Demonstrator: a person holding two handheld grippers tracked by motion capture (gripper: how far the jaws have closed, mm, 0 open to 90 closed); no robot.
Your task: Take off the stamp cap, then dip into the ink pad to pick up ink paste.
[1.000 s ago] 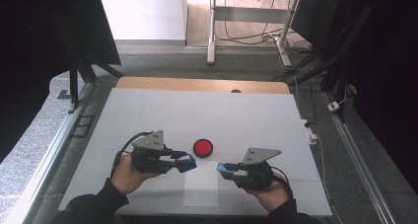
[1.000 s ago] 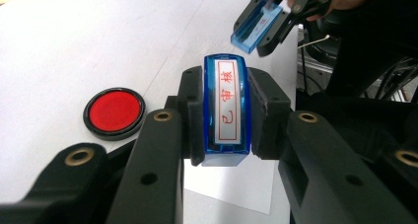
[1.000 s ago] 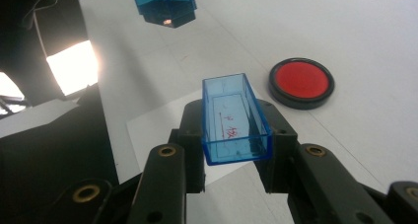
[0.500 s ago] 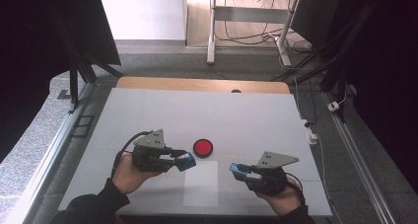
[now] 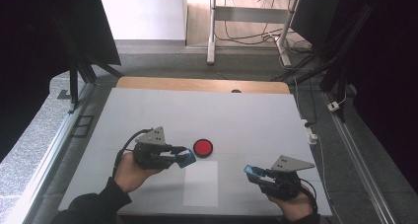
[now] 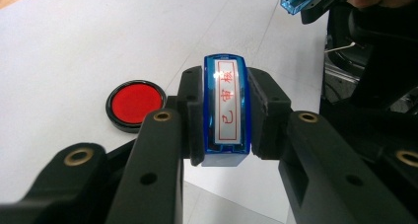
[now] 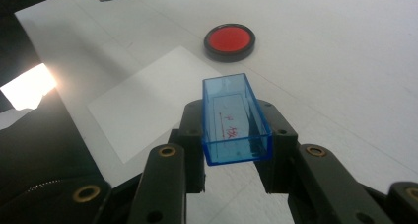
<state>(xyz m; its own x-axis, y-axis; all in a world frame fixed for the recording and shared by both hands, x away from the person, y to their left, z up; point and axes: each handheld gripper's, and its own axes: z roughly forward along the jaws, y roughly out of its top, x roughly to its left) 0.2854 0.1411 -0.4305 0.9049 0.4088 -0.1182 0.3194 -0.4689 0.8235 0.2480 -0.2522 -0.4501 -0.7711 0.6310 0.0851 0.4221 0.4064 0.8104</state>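
Note:
My left gripper point(image 5: 183, 158) is shut on a blue stamp point(image 6: 225, 100) whose white label bears red characters; it hovers just left of a round red ink pad point(image 5: 202, 147) in a black case. My right gripper point(image 5: 254, 173) is near the table's front right and is shut on a clear blue rectangular cap point(image 7: 235, 120), open side up. A white paper sheet point(image 5: 201, 183) lies flat between the two grippers. In the left gripper view the ink pad point(image 6: 135, 103) lies left of the jaws. In the right gripper view the ink pad point(image 7: 230, 40) lies beyond the cap.
The grey-white table point(image 5: 207, 110) has a wooden strip along its far edge. A cable and small plug point(image 5: 310, 130) lie off its right side. Dark frame posts stand at both sides.
My right gripper has moved to the right with the blue cap, away from the left gripper. The left gripper with the stamp has stayed put.

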